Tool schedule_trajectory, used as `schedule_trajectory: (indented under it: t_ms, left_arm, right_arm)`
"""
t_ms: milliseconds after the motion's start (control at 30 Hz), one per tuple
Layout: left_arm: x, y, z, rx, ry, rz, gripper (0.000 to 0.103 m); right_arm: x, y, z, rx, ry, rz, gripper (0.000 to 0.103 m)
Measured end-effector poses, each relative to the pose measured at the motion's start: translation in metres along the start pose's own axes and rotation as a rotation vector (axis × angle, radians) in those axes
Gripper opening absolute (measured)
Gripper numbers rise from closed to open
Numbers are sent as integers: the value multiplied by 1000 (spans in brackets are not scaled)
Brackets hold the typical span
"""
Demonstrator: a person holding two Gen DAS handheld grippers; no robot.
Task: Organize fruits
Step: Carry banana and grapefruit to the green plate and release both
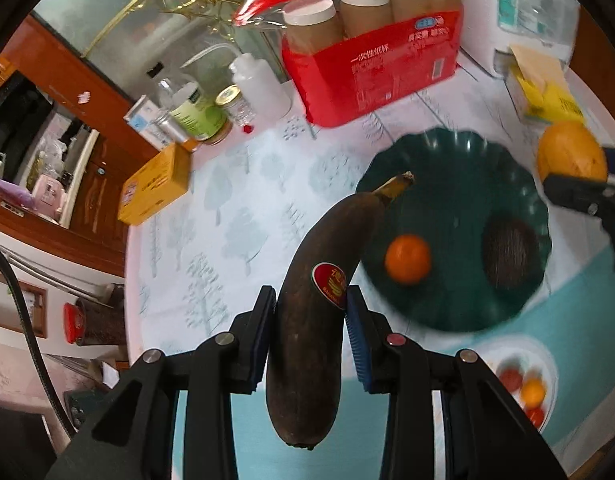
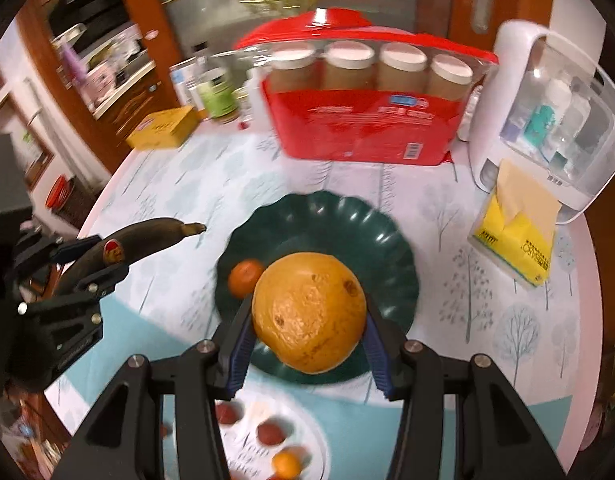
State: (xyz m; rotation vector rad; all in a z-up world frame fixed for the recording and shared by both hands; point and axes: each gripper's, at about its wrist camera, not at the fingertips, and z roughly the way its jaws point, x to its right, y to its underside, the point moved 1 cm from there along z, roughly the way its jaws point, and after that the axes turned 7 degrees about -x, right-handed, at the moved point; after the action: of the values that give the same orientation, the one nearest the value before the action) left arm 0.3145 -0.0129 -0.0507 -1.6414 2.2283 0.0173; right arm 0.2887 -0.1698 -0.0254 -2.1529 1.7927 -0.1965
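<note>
Above the green plate (image 2: pixel 391 240), your left gripper (image 1: pixel 309 336) clamps the banana (image 1: pixel 319 304) and your right gripper (image 2: pixel 307 320) clamps the orange (image 2: pixel 309 312), both poised for dropping in.

- Matt, dark brown banana (image 1: pixel 311 332) skin, with a glossy red sticker (image 1: pixel 330 285).
- Dimpled, slightly shiny rind on the large orange (image 2: pixel 309 312).
- Glossy, fluted dark green plastic plate (image 1: pixel 503 168).
- Rough, dull skin on the avocado (image 1: pixel 509 256).
- Matt black plastic gripper arms with shiny metal rivets (image 1: pixel 467 356); ribbed blue pads (image 1: pixel 357 344).
- Smooth printed tablecloth (image 2: pixel 487 300), faint sheen.
- Shiny red film pack of brown paper cups (image 2: pixel 363 120).
- Varnished reddish wood cabinet (image 1: pixel 91 80).
</note>
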Motion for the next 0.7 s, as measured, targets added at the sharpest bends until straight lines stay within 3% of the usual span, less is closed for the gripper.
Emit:
schedule_trajectory:
  t_ms: [333, 567, 633, 700]
  left_arm:
    - [39, -56, 84, -102, 135, -41, 32]
    - [57, -73, 100, -43, 128, -15, 25]
    - [58, -74, 107, -48, 133, -17, 27]
    - [57, -74, 110, -48, 140, -16, 37]
  right_arm:
    - [45, -18, 97, -131, -29, 62, 50]
    - [57, -19, 134, -178, -78, 74, 50]
    - [58, -17, 144, -198, -90, 77, 52]
    - [60, -17, 149, -199, -98, 87, 53]
